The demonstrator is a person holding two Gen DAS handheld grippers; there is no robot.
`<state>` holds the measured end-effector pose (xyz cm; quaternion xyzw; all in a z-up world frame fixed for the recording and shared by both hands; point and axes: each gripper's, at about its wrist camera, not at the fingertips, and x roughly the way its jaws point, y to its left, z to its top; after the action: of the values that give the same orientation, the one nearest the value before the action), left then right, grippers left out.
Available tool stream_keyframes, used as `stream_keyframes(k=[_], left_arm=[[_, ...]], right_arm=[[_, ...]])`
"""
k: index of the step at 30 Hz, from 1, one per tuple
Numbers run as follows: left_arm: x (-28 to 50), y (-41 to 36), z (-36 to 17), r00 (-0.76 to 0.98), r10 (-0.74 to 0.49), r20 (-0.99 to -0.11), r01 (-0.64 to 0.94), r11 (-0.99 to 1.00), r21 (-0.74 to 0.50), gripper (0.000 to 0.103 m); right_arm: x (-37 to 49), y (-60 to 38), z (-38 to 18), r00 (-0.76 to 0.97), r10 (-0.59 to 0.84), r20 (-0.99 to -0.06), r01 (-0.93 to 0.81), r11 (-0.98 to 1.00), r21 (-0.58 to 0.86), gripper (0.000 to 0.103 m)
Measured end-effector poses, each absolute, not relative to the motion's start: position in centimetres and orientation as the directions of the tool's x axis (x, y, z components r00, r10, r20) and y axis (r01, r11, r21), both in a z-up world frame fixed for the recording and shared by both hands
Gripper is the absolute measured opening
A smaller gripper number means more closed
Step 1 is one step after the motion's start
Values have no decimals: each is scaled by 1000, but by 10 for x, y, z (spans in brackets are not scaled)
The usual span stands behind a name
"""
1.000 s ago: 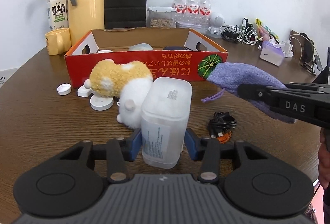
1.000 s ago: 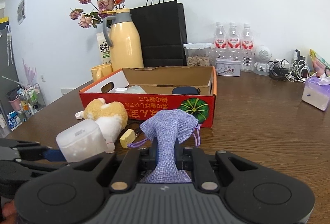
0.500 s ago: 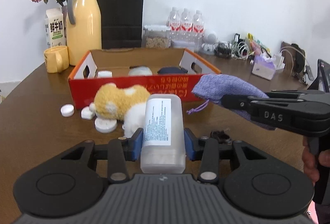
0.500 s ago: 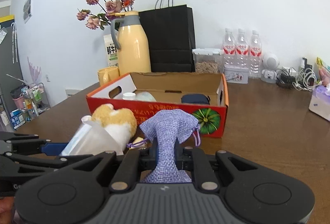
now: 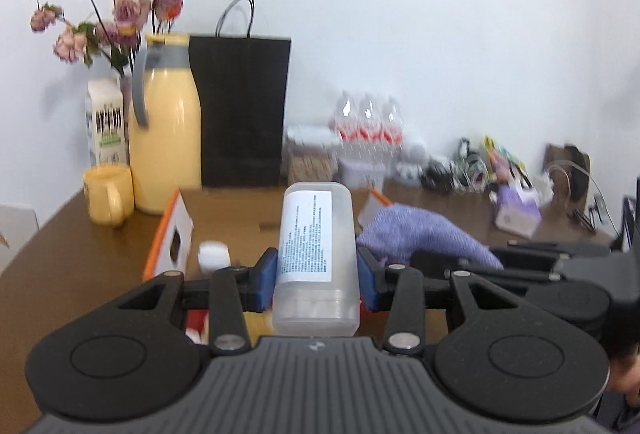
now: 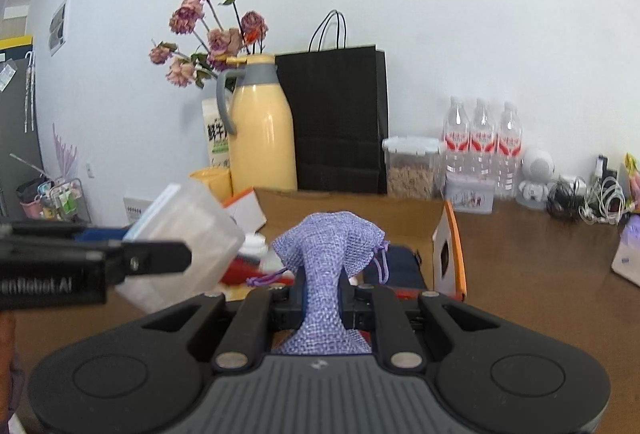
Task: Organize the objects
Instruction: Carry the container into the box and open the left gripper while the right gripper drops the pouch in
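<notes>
Left gripper (image 5: pixel 316 280) clamped on translucent white plastic container (image 5: pixel 316 254), frame centre; right gripper (image 6: pixel 323 304) clenched on lilac woven drawstring pouch (image 6: pixel 326 258), above open orange cardboard box (image 6: pixel 450 254).

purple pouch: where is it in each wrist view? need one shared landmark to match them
Left wrist: pouch right of centre, sticking out of the right gripper, just right of the plastic container that the left gripper holds.
Right wrist: pouch bottom centre, pinched in that gripper, above the box.
Shared landmark: yellow jug beside the black bag.
</notes>
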<state>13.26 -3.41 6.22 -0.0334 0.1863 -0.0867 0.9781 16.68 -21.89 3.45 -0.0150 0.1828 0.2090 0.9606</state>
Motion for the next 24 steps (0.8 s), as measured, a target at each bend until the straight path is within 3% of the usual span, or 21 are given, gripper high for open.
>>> stream_keyframes(k=[10, 16, 24], left_arm=[[228, -15, 68, 926, -129, -355, 80, 985, -150, 41], [284, 4, 39, 908, -88, -409, -2, 977, -215, 41], [305, 10, 5, 859, -69, -507, -35, 981, -192, 41]], right_arm=[[259, -192, 43, 879, 336, -338, -342, 939, 45, 11], [307, -179, 13, 881, 293, -372, -299, 953, 43, 11], [322, -177, -14, 853, 258, -454, -278, 960, 23, 11]])
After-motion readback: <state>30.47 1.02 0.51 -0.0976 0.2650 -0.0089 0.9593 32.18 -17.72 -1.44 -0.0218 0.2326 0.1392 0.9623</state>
